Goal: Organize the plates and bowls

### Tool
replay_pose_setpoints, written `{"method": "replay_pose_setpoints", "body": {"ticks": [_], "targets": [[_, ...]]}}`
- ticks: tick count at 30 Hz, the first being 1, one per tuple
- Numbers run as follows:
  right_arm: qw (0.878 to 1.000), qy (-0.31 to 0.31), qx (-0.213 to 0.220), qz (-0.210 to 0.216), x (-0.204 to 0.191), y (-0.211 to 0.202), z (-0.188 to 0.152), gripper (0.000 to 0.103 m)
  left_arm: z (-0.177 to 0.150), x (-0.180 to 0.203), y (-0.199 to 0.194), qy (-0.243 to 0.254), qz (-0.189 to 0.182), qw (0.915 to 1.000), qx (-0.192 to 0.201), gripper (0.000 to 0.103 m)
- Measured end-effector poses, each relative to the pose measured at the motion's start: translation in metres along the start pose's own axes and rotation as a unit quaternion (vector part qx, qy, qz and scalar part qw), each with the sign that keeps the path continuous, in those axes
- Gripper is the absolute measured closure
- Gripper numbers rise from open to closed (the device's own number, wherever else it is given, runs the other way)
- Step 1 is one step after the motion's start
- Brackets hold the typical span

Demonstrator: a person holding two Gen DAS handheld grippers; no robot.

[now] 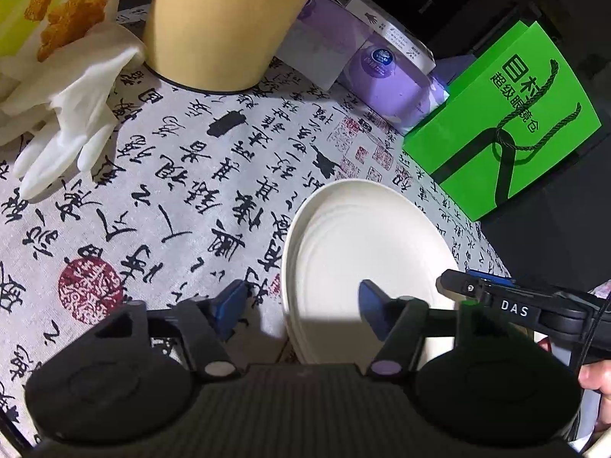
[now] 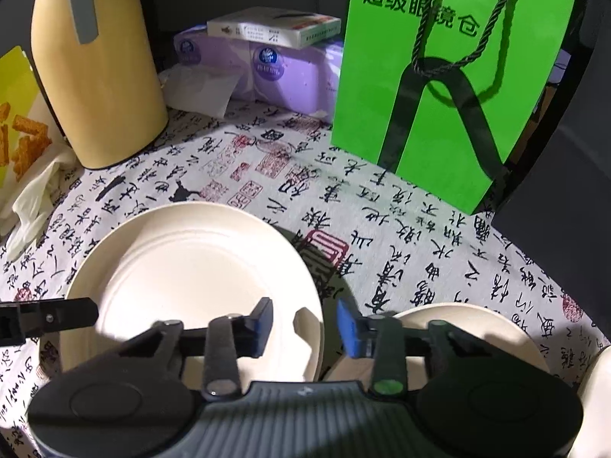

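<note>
Hovering over the calligraphy-print cloth that is covering the worktop, the left hand-held gripper is standing wide open with nothing between its blue pads; one pad is hanging over the cloth, the other over the near part of the white plates. These plates are lying as a small stack (layered rims are showing along the left edge), flat on the cloth, near the green paper bag. The right hand-held gripper is also standing open and gripping nothing, its left pad sitting above the plates' right rim and its right pad just in front of a second pale dish, which is lying on the cloth to the right of the stack; whether that one is a plate or a shallow bowl is hard to tell. In the left wrist view the other tool's black finger marked DAS is reaching in over the stack's right edge. Farther back, a yellow jug, purple tissue packs with a small white box on top, crumpled white gloves and a yellow snack packet are standing or lying on the cloth
</note>
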State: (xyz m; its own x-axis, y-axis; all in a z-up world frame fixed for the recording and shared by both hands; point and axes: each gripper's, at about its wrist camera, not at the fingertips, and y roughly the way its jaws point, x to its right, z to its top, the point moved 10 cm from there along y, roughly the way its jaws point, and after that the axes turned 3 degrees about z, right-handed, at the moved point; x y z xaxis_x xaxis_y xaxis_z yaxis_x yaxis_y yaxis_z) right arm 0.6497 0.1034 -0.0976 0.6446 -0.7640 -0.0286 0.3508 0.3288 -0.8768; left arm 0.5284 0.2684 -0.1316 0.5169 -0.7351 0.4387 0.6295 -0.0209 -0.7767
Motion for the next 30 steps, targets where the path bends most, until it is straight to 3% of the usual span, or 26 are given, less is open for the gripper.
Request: {"method": "replay_pose_setpoints", "body": {"ticks": [7,10,30], "targets": [[1.000,0.005,-0.013,-0.002,0.004,0.009,-0.007,0.076,-0.005,0.002,0.003,0.012,0.004,0.9999,-0.011,0.072],[1.000,0.004,-0.021,0.001,0.004,0.014,-0.011,0.082,-0.006,0.000,0.005,0.014,0.015,0.9997,-0.011,0.084],[1.000,0.011,0.004,0.013,0.001,0.006,-0.010,0.090,-0.003,-0.005,0.004,0.021,0.034,0.9992,0.003,0.087]]}}
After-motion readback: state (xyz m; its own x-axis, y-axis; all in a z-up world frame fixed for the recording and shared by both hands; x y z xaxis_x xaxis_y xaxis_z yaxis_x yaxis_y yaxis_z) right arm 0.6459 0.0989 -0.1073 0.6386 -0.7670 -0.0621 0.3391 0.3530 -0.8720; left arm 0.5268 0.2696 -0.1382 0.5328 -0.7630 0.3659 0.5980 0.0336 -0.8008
